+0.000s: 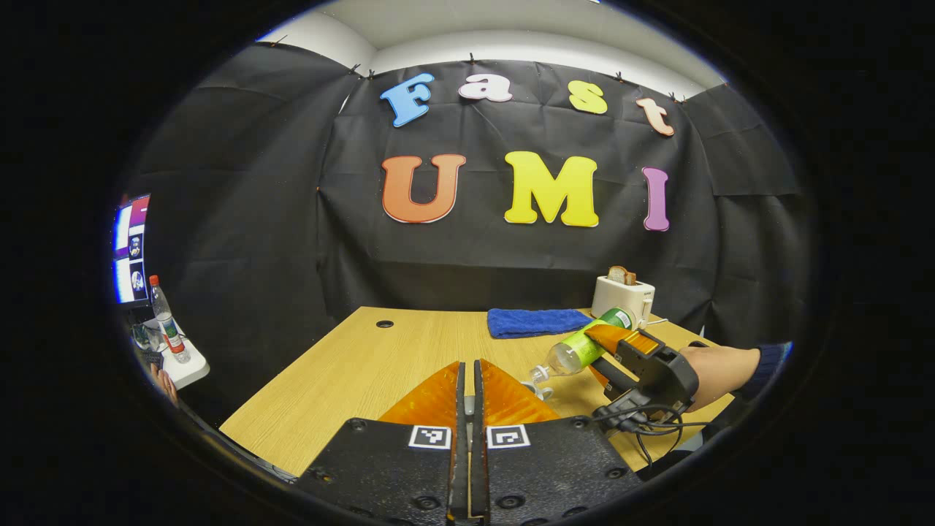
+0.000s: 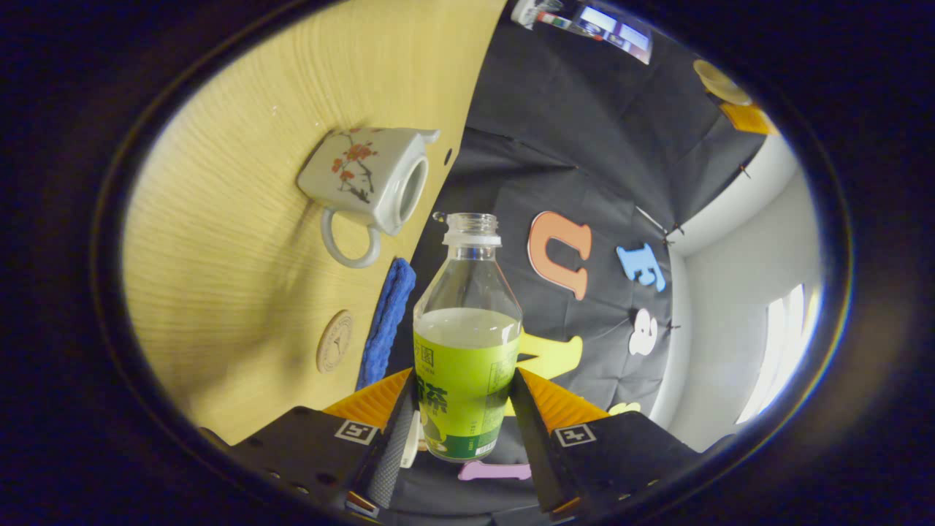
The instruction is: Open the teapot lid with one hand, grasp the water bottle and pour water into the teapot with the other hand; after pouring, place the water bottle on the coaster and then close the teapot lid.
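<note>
Because the water bottle (image 2: 467,351) is uncapped and tipped neck-down while its mouth sits beside the teapot (image 2: 363,177) rather than over it, we judge a spill onto the wood to be the chief risk at this stage of the pour. Reading the right gripper view from left to right, the teapot lies ahead and to the left of the right gripper (image 2: 460,409), its round opening bare and facing the bottle neck but apart from it. Nearer the claw on the same side are the coaster (image 2: 334,341) and then the blue towel (image 2: 385,321). The claw itself is clamped on the bottle's labelled lower body, both fingers pressing its sides. We note that this low hold leaves the neck unsupported, so a further tilt could swing the stream wide or let the smooth label slip. In the left gripper view, the left gripper (image 1: 470,387) has its fingers drawn almost together. We cannot tell whether they pinch the lid, and if they do, a loose pinch could drop it. To the right of that claw and a little ahead, a hand (image 1: 719,372) tilts the bottle downward. The table (image 1: 350,365) is pale wood grain, smooth and flat. Beyond the claws a toaster (image 1: 622,296) stands at its far right, with a second bottle (image 1: 168,329) and a monitor (image 1: 131,248) off to the far left, and black cloth walls enclose the booth.
</note>
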